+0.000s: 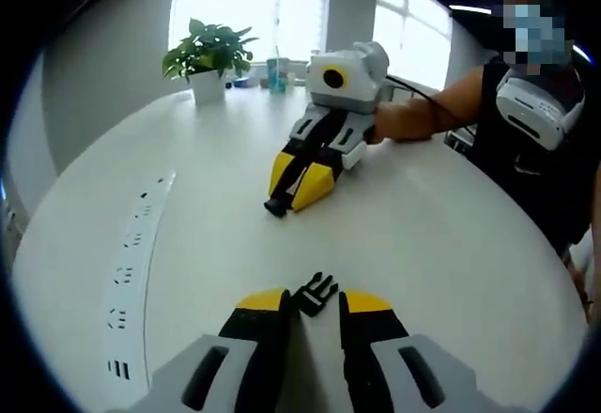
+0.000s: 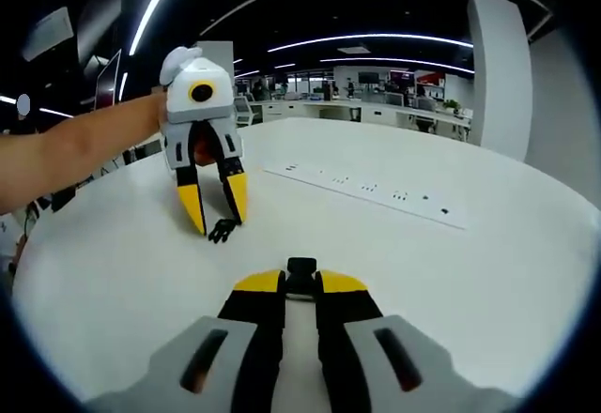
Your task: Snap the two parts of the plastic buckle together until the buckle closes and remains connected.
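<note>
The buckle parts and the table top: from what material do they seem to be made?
Pronged buckle part: black moulded plastic, apparently matte, with thin springy-looking prongs. Other buckle part: the same dull black, probably plastic; too small to judge further. Table: smooth white surface with soft reflections, likely laminate or painted board; uncertain.

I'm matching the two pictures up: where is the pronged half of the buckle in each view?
Left gripper view: pronged half lies bottom centre on the table, between the open left gripper's tips.
Right gripper view: left of centre, at that gripper's tips.
Shared landmark: the socket strip; the right gripper clamps the other half.
</note>
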The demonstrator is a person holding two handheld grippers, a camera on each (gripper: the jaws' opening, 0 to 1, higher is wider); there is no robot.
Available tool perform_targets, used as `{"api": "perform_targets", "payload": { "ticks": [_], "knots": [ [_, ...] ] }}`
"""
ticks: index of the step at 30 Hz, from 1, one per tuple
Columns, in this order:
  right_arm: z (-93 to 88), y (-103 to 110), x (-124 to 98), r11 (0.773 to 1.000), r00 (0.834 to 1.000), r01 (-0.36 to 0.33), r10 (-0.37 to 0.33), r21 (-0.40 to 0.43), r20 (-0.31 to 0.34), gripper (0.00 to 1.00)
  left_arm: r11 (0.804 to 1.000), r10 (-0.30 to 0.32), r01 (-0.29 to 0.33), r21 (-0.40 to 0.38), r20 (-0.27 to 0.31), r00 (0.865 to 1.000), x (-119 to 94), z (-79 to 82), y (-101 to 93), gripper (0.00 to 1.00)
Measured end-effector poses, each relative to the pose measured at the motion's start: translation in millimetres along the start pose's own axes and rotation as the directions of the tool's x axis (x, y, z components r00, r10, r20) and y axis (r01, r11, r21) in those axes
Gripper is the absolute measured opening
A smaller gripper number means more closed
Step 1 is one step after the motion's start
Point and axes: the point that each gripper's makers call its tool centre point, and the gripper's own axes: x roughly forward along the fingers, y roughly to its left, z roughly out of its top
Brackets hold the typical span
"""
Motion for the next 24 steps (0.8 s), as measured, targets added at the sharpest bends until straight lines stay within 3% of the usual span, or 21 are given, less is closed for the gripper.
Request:
{"api": "perform_targets", "payload": {
  "ticks": [6,16,18,24],
  "knots": [
    [-0.7,-0.1,0.3,1.000,1.000,-0.001,0.001,0.002,-0.002,0.11,1.000,0.025,-0.024,-0.006,0.029,0.999,0.9,2.2,-0.9,0.14],
    [-2.0,-0.1,0.2,1.000,1.000,0.002,-0.002,0.003,-0.008,0.11,0.997,0.074,-0.074,-0.004,0.077,0.994,-1.0,0.7,-12.1,0.20],
    [-1.9,0.8,0.7,1.000,1.000,-0.001,0.001,0.006,-0.009,0.11,0.996,0.085,-0.085,0.000,0.076,0.993,-2.7,0.5,-9.4,0.23],
    [-1.8,1.4,0.9,1.000,1.000,-0.004,0.004,0.005,-0.009,0.11,0.996,0.084,-0.084,0.002,0.067,0.994,-6.5,-1.3,-6.4,0.21]
  ]
}}
